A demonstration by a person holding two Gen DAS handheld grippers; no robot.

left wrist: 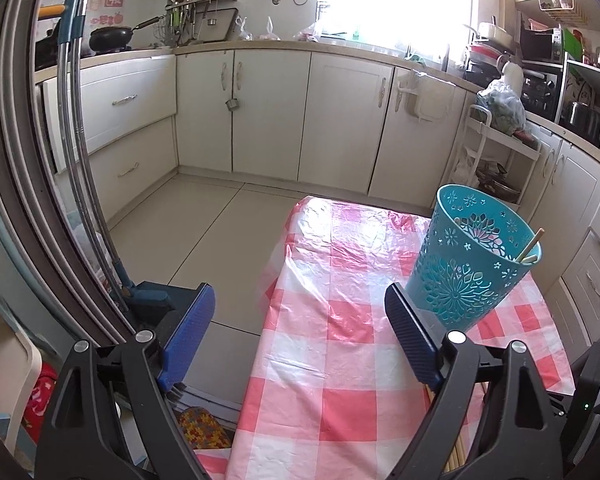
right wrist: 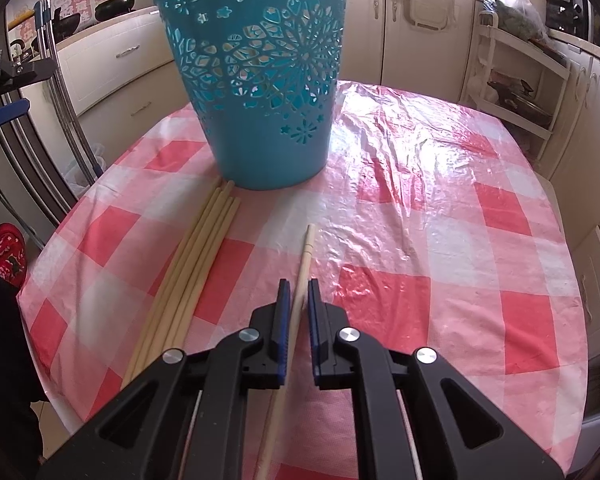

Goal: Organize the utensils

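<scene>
Left wrist view, lower left of frame: left gripper [left wrist: 300,340] hangs past the desk's left edge, over floor, jaws wide apart and empty. Checked plastic tablecloth [left wrist: 340,280] fills lower centre. At right of frame stands the teal openwork basket [left wrist: 466,268], upright, just beyond the right-hand jaw; one chopstick end pokes above its rim, so at least one is already in. Lower right corner of that view: pale stick ends show under the gripper body (partly hidden, count not possible).

Right wrist view, left of centre: bundle of loose chopsticks [right wrist: 192,272] lies flat on the cloth, long axes running from lower left of frame up toward the basket's base, far ends just short of it. Centre: single chopstick [right wrist: 302,280] runs between the jaws of the right gripper [right wrist: 299,292], which are closed nearly together on it; contact looks firm, though a sliver of gap on the right-hand side cannot be ruled out. Its long axis follows the gripper's forward axis, free end pointing up-frame at the basket.

Judgement: basket lies straight ahead of the right gripper and slightly left; this hand is the one placed to act. The stick lies near-horizontal while the basket mouth faces up and sits high in frame, so the coming move calls for lift plus tilt, tip over rim.
</scene>
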